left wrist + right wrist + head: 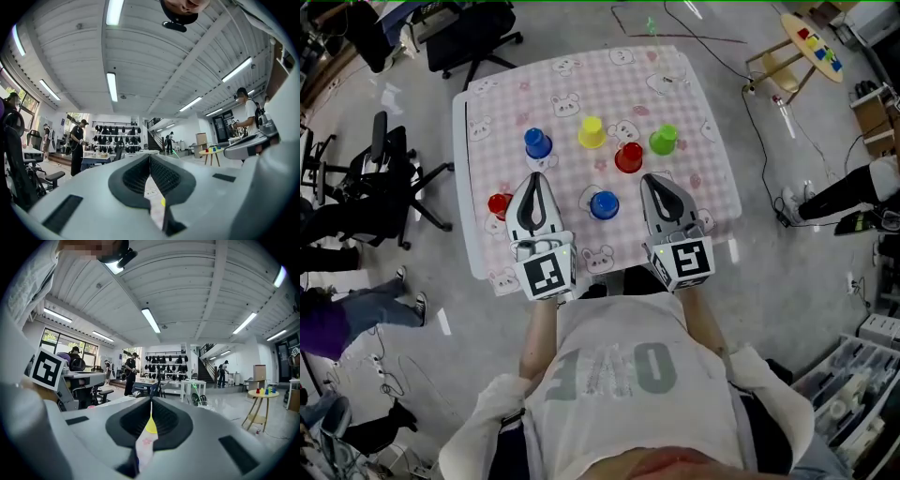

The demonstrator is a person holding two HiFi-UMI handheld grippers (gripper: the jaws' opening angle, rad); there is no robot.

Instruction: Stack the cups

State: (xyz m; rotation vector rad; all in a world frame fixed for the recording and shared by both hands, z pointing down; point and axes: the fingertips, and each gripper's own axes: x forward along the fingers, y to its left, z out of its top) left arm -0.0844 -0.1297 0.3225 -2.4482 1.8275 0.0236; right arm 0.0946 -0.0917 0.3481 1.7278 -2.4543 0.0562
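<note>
Nearest the person, over the front edge of the table [712, 173], the left gripper [537, 178] and the right gripper [652, 180] point forward side by side. Each has its fingers pressed together, with nothing between them. Just left of the left fingers sits the near red cup [499, 204], and between the two pairs of fingers stands the near blue cup [603, 204]. Ahead of the left fingertips is the far blue cup [537, 142]. Ahead of the right fingertips are the far red cup [628, 157], slightly left, and the green cup [663, 141]. Farthest, ahead of the gap between both grippers, stands the yellow cup [592, 132].
</note>
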